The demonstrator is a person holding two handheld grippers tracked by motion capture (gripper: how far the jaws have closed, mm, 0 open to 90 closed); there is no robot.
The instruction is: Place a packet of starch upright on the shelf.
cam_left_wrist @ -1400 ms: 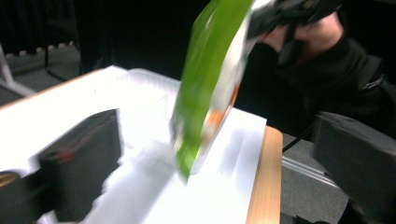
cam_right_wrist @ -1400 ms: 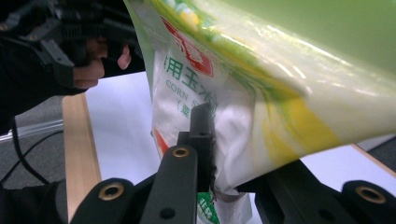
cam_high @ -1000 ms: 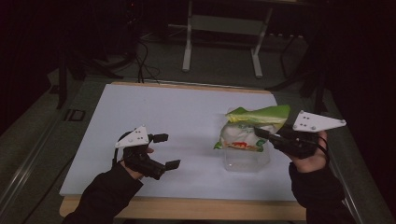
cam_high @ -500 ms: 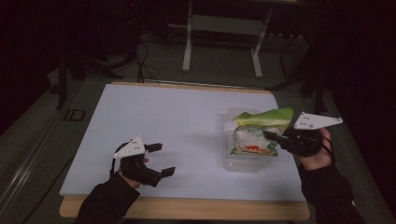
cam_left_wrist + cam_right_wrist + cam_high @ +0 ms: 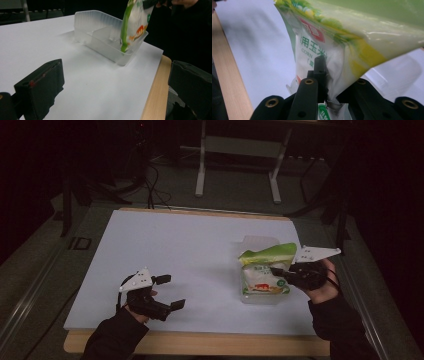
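While the right tool (image 5: 278, 271) has its jaws pinched tight on one edge of the green and white pouch (image 5: 262, 272), the pouch hangs tilted with its bottom end dipping into the clear plastic tray (image 5: 259, 241), so it's half in and not lying flat yet. From the left tool's camera you can see the pouch's lower corner sitting inside the tray's near compartment, right up against the front wall, with the divider just behind it. That tray sits on the white worktop (image 5: 170, 245) around 3 o'clock from the middle, pretty close to the right edge. Going further out, the left tool (image 5: 170, 292) is way over at about 7 o'clock, well apart from the tray, jaws spread wide with nothing between them, low over the bare worktop near the wooden front edge (image 5: 200, 342). Both forearms in dark sleeves come in from the 6 o'clock side.
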